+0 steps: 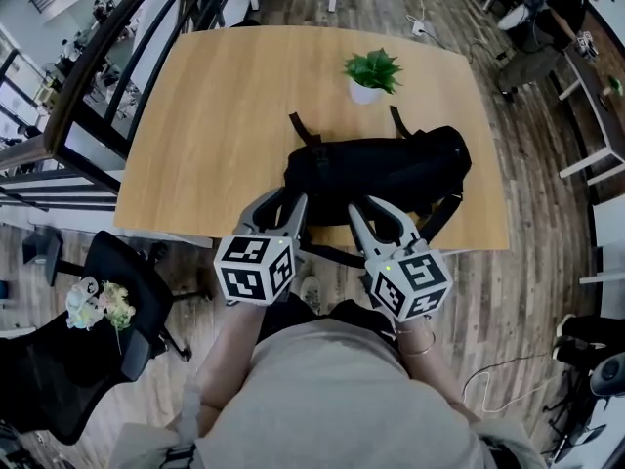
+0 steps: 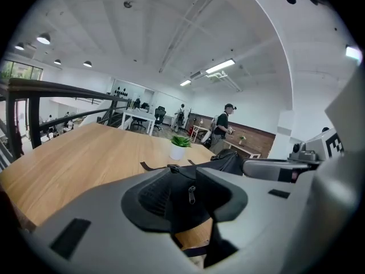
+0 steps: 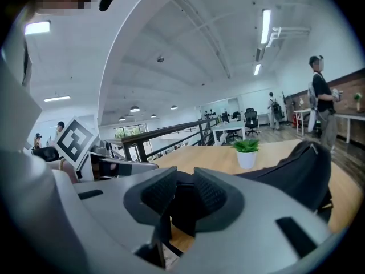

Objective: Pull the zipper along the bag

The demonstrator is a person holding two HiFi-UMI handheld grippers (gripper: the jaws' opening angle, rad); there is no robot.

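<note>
Jaws of left gripper (image 1: 285,205) stand apart about the zipper pull (image 2: 192,194) (untouched), right gripper (image 3: 183,198) likewise unclenched at the black bag (image 1: 391,169).

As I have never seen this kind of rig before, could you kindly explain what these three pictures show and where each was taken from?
There is no robot here: a person holds a two-jaw gripper in each hand, and the cubes with square markers are part of them. The head view comes from a camera on the person's head, looking steeply down. The other two views come from cameras riding on each gripper, looking along its jaws. On the wooden table are a black bag and a small potted plant. The left gripper and the right gripper are both at the bag's near edge. The left jaws stand apart, with the bag's zipper pull showing in the gap. The right jaws are closer together but parted. Neither seems to be gripping anything yet.
</note>
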